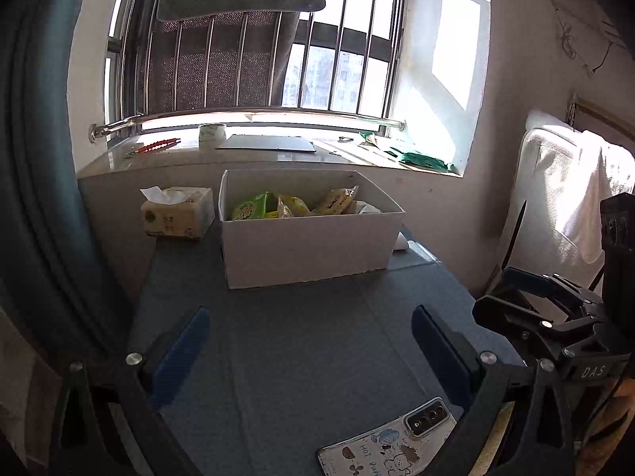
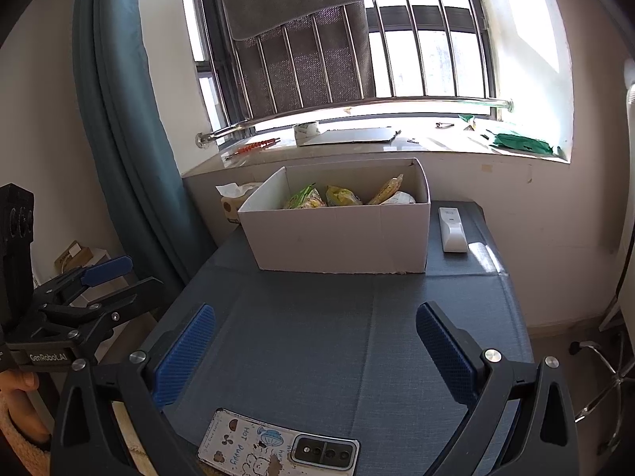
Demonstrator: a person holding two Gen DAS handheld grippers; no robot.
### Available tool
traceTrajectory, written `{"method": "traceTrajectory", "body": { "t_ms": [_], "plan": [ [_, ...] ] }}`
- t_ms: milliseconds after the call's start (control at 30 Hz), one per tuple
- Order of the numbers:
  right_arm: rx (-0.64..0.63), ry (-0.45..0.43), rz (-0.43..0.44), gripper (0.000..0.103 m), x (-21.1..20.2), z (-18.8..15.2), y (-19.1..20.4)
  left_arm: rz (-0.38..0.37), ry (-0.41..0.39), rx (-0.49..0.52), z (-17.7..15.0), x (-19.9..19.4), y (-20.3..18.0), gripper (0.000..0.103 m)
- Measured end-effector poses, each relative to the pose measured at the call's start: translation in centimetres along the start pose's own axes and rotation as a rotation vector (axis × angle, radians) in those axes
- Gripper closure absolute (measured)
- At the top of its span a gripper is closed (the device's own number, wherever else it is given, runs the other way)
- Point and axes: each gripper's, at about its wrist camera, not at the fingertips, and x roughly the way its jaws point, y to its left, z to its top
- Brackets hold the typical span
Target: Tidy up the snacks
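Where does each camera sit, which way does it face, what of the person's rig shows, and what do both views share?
Left wrist: on the left gripper, low over the table, facing the white box and window; right gripper visible at right.
Right wrist: on the right gripper, facing likewise; left gripper and hand at left.
Shared: box, snacks, tissue pack, phone.

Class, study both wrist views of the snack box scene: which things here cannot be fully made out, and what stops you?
- Snacks: both views, box walls hide their lower parts; labels too small.
- Remote: left view, nearly all behind the box.
- Tissue pack: right view, partly behind the box.
- Phone: both views, cut by the bottom edge.
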Motion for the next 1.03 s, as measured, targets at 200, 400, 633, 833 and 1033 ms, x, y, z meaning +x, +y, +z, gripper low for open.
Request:
{"method": "traceTrajectory", "body": {
  "t_ms": [200,400,633,833,1033],
  "plan": [
    [-0.003,0.007,0.001,0.0,0.11,-0.07,0.04,-0.011,0.001,-0.005,-0.03,-0.02,0.1,0.0],
    [-0.005,0.006,0.003,0.0,0.11,-0.07,0.01,-0.007,0.007,-0.002,-0.05,0.08,0.02,0.0],
    [-0.001,0.008,0.0,0.0,0.15,-0.08,-0.14,-0.005,0.007,0.001,-0.1,0.13,-0.02,0.0],
    [-0.005,0.009,0.001,0.0,0.1,-0.13,-0.03,-0.006,0.008,0.002,-0.12,0.1,-0.06,0.0],
    [-0.007,0.007,0.005,0.0,0.11,-0.08,-0.01,-0.02,0.004,-0.01,-0.13,-0.05,0.16,0.0]
  ]
}}
